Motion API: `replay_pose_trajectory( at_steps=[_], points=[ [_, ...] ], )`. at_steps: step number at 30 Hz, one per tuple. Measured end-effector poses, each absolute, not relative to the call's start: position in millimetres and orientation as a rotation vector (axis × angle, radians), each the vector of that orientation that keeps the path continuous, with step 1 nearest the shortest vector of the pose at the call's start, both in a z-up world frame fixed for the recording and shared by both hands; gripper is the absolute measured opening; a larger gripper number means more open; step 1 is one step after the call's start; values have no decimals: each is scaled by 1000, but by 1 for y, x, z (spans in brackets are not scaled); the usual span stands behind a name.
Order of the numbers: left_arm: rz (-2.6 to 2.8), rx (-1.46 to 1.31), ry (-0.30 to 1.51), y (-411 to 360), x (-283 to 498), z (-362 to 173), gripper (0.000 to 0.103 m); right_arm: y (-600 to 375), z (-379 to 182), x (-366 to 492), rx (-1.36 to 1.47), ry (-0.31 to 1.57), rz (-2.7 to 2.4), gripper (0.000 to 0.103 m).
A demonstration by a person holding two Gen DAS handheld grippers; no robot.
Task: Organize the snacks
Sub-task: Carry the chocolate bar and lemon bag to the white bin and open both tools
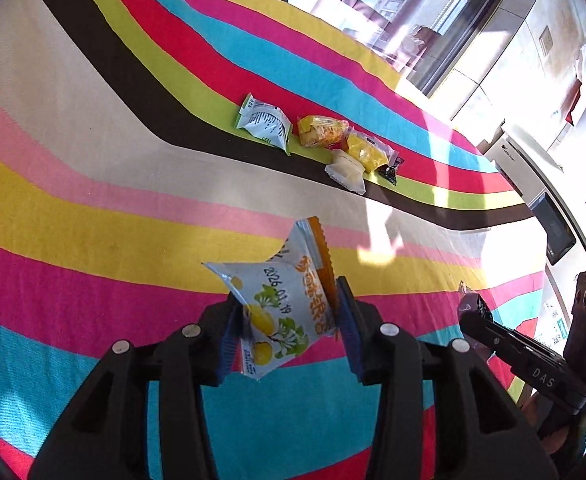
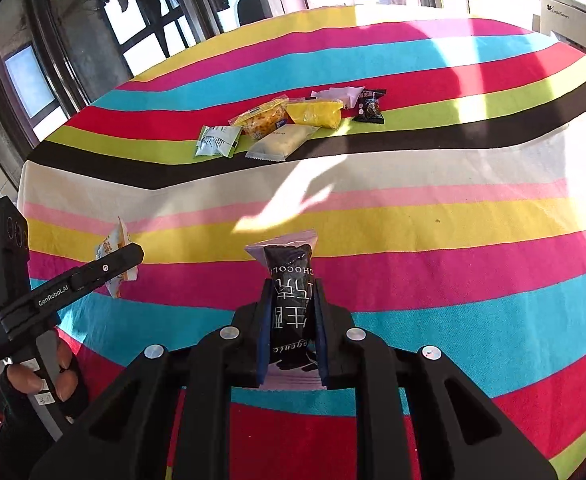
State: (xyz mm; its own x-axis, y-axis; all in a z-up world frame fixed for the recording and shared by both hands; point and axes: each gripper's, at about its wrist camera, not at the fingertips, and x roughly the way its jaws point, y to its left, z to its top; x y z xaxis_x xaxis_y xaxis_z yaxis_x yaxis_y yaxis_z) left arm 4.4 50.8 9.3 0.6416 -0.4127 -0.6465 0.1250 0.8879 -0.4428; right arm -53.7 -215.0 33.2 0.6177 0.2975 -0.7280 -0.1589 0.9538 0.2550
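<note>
My left gripper (image 1: 289, 314) is shut on a white snack packet (image 1: 285, 280) printed with yellow fruit and an orange edge, and holds it tilted above the striped tablecloth (image 1: 93, 200). In the right wrist view that packet (image 2: 109, 246) shows beside the left gripper's finger (image 2: 121, 258). A black chocolate packet (image 2: 291, 268) stands upright in my right gripper (image 2: 293, 294), which is shut on it. Far across the cloth lies a cluster of snacks: a green-white packet (image 2: 217, 140), an orange one (image 2: 261, 118), a yellow one (image 2: 315, 114), a cream one (image 2: 281, 142) and a small black one (image 2: 369, 106).
The same cluster lies on the green stripe in the left wrist view, led by the green-white packet (image 1: 265, 124). A white box (image 2: 569, 24) sits past the table's far right corner. Glass doors (image 2: 153, 32) stand behind the table's far edge. A gloved hand (image 2: 33, 380) holds the left gripper's handle.
</note>
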Motion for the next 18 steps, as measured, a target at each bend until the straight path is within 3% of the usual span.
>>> replay_pose_trajectory(
  at_steps=[8,18],
  points=[
    [-272,-334,845,46,5,9,43,-207,33,-110,159,880,268,17],
    [-362,-190,845,-2,-53,24,42,-223,46,-161,83,871,273,17]
  ],
)
